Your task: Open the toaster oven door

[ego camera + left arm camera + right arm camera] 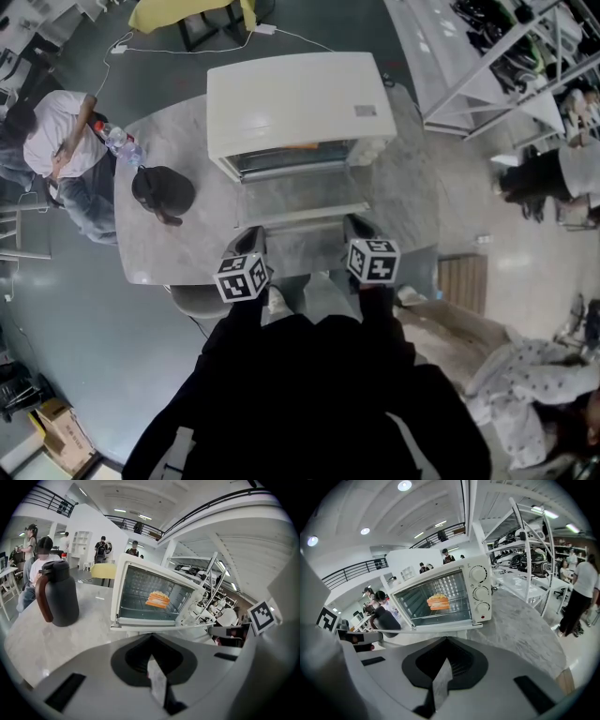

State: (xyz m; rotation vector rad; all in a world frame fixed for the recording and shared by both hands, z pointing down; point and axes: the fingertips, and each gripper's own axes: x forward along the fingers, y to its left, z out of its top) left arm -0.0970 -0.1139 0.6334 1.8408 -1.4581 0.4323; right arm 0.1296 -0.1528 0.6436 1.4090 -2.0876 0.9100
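Marble tabletop (164, 155) is seen carrying a white toaster oven (295, 98) at its middle. The oven's opening is turned toward the near side. Its glass door (302, 195) is swung fully down and lies about level, sticking out toward the near edge of the tabletop. In the right gripper view the door (436, 630) is seen edge-on as a thin line below the cavity. Three round knobs (480, 592) are stacked on the panel to the right of the opening. An orange, layered piece of food (439, 603) rests on the wire rack inside, and it can also be made out in the left gripper view (158, 599).

The left claw (247, 238) is held just near of the door's left corner, and the right claw (357, 228) just near of its right corner. Contact with the door cannot be made out in any view. In its own view the left claw (157, 686) is seen with its jaws drawn together and nothing between them. The right claw (440, 686) is seen the same way, pressed together and empty. Both are pointed at the open oven.

A dark jug (162, 192) with a brown handle stands on the tabletop to the left of the oven, well apart from it. A seated person (58, 141) in a light top is at the far left edge of the tabletop, with a clear bottle (122, 142) beside them. White shelving (506, 56) is seen at the far right.
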